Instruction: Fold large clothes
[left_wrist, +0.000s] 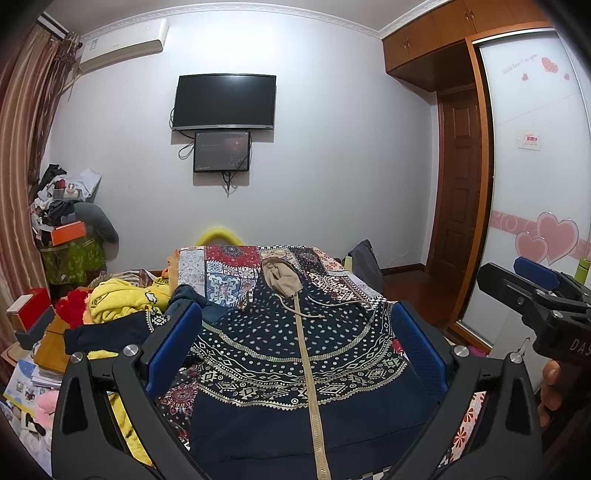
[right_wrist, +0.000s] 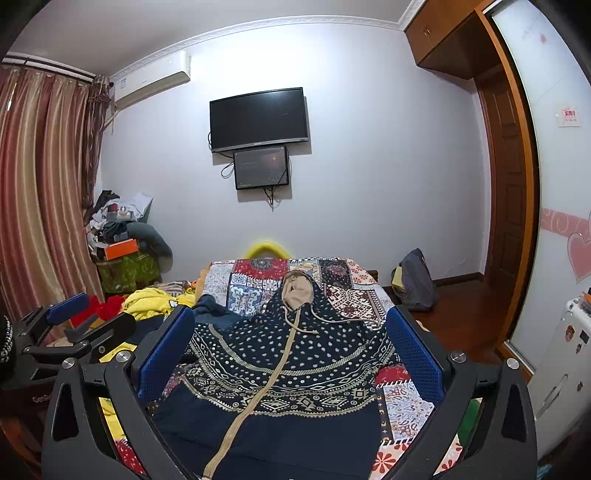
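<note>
A navy hooded jacket (left_wrist: 295, 354) with white dots, patterned bands and a tan zip lies front-up on the patchwork bedspread (left_wrist: 229, 273), its tan-lined hood (left_wrist: 279, 278) toward the far wall. In the right wrist view the same jacket (right_wrist: 291, 369) fills the bed's near half. My left gripper (left_wrist: 295, 336) hangs open above the jacket's lower part, nothing between its blue pads. My right gripper (right_wrist: 291, 336) is open too, above the jacket and holding nothing. Each gripper shows at the edge of the other's view: the right gripper (left_wrist: 517, 280) at right, the left gripper (right_wrist: 88, 310) at left.
A heap of yellow, red and dark clothes (left_wrist: 122, 299) lies on the bed's left side. Boxes and books (left_wrist: 33, 332) are stacked left of the bed. A dark bag (right_wrist: 415, 282) sits on the floor at right, before a wardrobe (left_wrist: 535, 166) with sliding doors.
</note>
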